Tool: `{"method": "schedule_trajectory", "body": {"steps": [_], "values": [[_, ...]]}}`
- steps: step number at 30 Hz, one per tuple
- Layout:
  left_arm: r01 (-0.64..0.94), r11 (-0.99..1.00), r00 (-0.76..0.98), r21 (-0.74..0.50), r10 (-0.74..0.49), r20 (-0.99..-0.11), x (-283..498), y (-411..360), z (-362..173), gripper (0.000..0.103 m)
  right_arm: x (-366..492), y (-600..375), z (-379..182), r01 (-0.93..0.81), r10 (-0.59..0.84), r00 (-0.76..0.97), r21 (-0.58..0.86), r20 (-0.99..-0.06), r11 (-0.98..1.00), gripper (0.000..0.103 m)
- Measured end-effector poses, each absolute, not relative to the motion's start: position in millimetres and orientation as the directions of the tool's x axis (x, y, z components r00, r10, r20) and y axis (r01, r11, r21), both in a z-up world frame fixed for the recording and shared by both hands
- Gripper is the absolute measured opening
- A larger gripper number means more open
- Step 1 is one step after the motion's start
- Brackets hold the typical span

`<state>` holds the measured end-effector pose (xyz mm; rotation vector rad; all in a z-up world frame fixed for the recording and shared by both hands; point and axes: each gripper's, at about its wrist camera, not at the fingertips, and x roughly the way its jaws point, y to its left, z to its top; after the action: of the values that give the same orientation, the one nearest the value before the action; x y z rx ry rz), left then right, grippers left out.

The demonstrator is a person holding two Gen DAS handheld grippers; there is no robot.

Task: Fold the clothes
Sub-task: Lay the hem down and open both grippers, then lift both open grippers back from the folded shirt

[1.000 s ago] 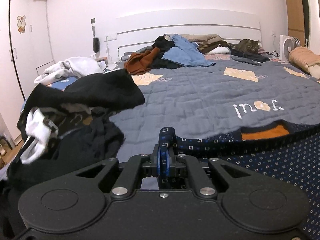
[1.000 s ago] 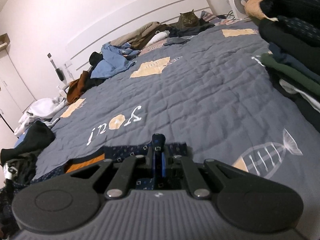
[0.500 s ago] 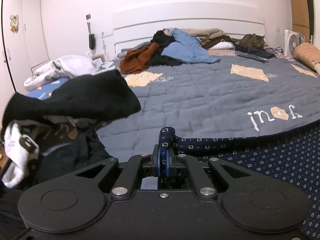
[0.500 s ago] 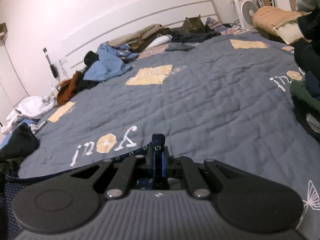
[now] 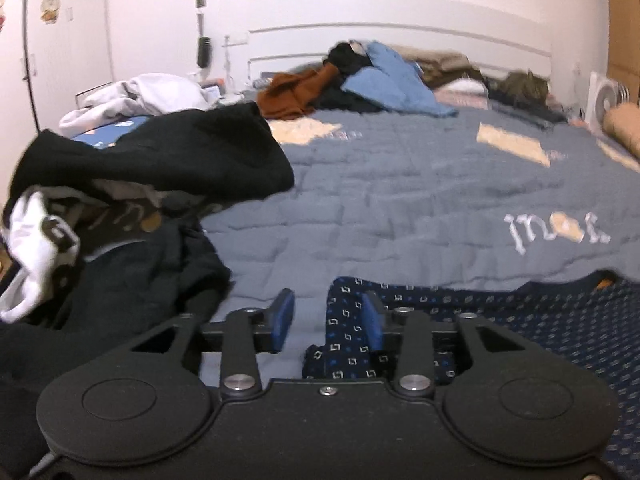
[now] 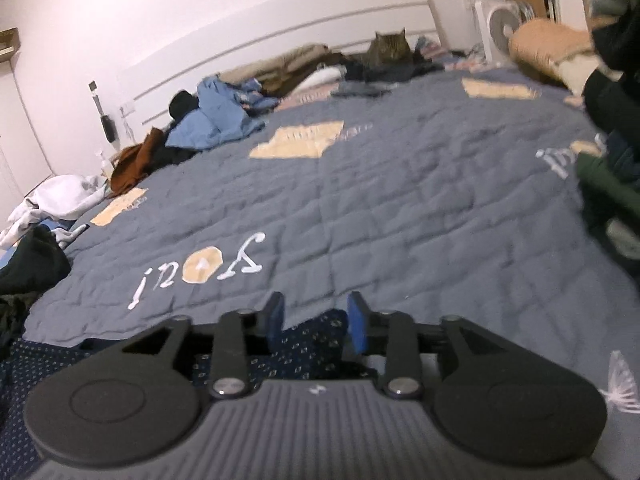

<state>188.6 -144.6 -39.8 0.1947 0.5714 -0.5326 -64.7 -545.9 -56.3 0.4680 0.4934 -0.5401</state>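
A navy garment with small square prints lies along the near edge of the grey quilted bed. My left gripper has its jaws opening; a fold of the navy cloth stands loose between the blue pads, leaning by the right one. In the right wrist view the same garment spreads to the lower left. My right gripper is also opening, with the cloth's edge lying slack under and between its pads.
A heap of black and white clothes sits at the left. Dark stacked clothes rise at the right. More garments, blue and rust, pile near the headboard, where a cat lies. A fan stands by the bed.
Both grippers were shut on the navy cloth and now stand parted, the cloth slack between the pads. Both views have shifted sideways and slightly lower over the bed.
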Motion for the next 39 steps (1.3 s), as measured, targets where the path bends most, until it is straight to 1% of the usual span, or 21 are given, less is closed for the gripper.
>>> {"method": "schedule_trajectory", "body": {"steps": [4,8,14,18,23,28,32,39], "values": [[0.547,0.837,0.691,-0.029,-0.47,-0.55,156.5,-127.8,-19.2,0.044,-89.4,-529.7,-35.5,0.561,-0.333,0.763,0.311,-0.555,0.767,0.042],[0.579,0.814,0.657,-0.047,-0.501,-0.563,114.9,-119.5,-14.0,0.044,-121.2,-504.2,-24.4,0.54,-0.275,0.772,0.361,-0.573,0.76,0.042],[0.624,0.779,0.624,-0.059,-0.542,-0.562,45.1,-111.1,-13.7,0.047,-168.3,-453.2,-23.2,0.5,-0.205,0.788,0.408,-0.581,0.764,0.042],[0.637,0.764,0.601,-0.1,-0.574,-0.556,5.5,-104.7,-13.5,0.048,-190.9,-424.3,-24.3,0.483,-0.18,0.795,0.424,-0.58,0.766,0.042],[0.622,0.773,0.598,-0.127,-0.573,-0.561,-28.3,-96.1,-21.4,0.049,-218.4,-390.8,-33.9,0.465,-0.154,0.81,0.461,-0.566,0.756,0.042],[0.613,0.779,0.6,-0.135,-0.569,-0.562,-55.4,-84.1,-31.6,0.051,-237.1,-365.7,-38.8,0.469,-0.168,0.803,0.434,-0.571,0.769,0.042],[0.613,0.779,0.598,-0.132,-0.567,-0.567,-72.4,-76.9,-36.3,0.055,-250.6,-348.7,-39.0,0.467,-0.183,0.803,0.408,-0.567,0.785,0.042],[0.624,0.77,0.59,-0.133,-0.576,-0.566,-95.4,-63.3,-41.2,0.056,-269.0,-330.7,-46.3,0.466,-0.189,0.792,0.374,-0.581,0.802,0.042]]}}
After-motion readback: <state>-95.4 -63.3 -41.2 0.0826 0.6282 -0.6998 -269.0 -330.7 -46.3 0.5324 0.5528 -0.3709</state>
